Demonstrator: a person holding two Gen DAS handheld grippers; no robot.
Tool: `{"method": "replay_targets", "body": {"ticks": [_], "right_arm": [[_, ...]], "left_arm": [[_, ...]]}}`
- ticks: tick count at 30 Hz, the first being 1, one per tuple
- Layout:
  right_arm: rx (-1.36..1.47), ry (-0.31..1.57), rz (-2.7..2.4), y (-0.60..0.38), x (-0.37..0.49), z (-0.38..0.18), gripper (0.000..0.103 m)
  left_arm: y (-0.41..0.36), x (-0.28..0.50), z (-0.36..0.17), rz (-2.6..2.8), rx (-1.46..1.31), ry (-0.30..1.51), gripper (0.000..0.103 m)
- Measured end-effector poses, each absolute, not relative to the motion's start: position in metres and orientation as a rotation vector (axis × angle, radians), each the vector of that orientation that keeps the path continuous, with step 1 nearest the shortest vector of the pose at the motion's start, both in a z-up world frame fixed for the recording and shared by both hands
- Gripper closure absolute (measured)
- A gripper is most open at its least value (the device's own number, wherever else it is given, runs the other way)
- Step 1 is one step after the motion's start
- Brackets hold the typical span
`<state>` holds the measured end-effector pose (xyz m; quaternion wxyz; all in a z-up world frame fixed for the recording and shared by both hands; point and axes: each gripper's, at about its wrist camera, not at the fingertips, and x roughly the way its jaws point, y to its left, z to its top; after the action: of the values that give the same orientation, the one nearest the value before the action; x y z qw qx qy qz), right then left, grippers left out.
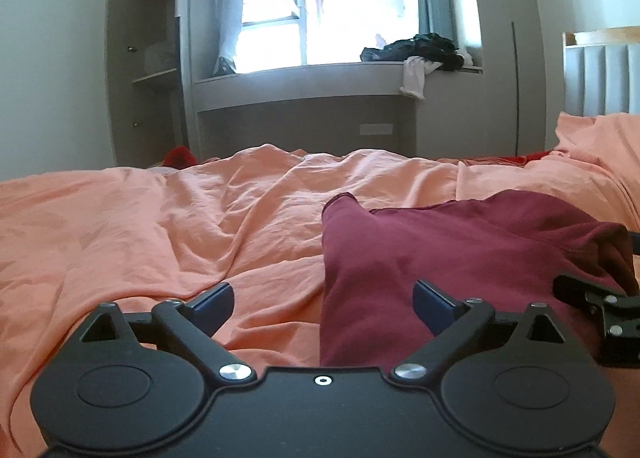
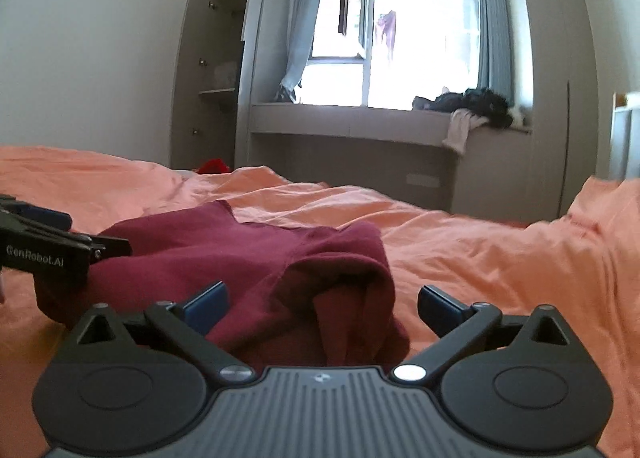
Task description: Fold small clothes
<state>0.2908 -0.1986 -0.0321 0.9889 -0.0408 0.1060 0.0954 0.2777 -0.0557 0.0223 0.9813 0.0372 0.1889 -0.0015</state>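
A maroon garment (image 1: 460,258) lies crumpled on the bed's orange duvet (image 1: 160,225), filling the lower right of the left wrist view and the lower centre of the right wrist view (image 2: 260,258).

The left tool (image 1: 323,300) sits low in its frame with its blue-padded fingers (image 1: 214,304) spread wide; the garment's left edge lies between them, gripped by neither. The right tool (image 2: 322,304) is likewise spread, and a rolled fold of the garment rises in the gap between its fingers (image 2: 440,308), not pinched.

At the left edge of the right wrist view the side of the left tool reads "GenRobot.AI" in pale letters (image 2: 36,260).

In the upper part of both views, a bright window (image 1: 352,1) stands above a grey window seat (image 1: 300,77) with a pile of dark clothes (image 1: 416,47) at its right. An open wardrobe (image 1: 148,57) is at upper left.
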Motion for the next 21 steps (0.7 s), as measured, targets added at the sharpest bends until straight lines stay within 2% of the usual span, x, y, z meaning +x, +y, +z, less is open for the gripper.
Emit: {"method": "replay_targets", "body": {"ticks": [3, 9, 21], "right_arm": [[-0.089, 0.197, 0.173, -0.196, 0.286, -0.032, 0.0], [-0.095, 0.134, 0.144, -0.198, 0.27, -0.028, 0.0], [-0.057, -0.096, 0.133, -0.2, 0.208, -0.004, 0.0]], "left_arm": [[-0.054, 0.274, 0.025, 0.015, 0.055, 0.383, 0.001], [-0.054, 0.26, 0.034, 0.022, 0.047, 0.368, 0.001], [-0.051, 0.201, 0.071, 0.006, 0.014, 0.273, 0.001]]}}
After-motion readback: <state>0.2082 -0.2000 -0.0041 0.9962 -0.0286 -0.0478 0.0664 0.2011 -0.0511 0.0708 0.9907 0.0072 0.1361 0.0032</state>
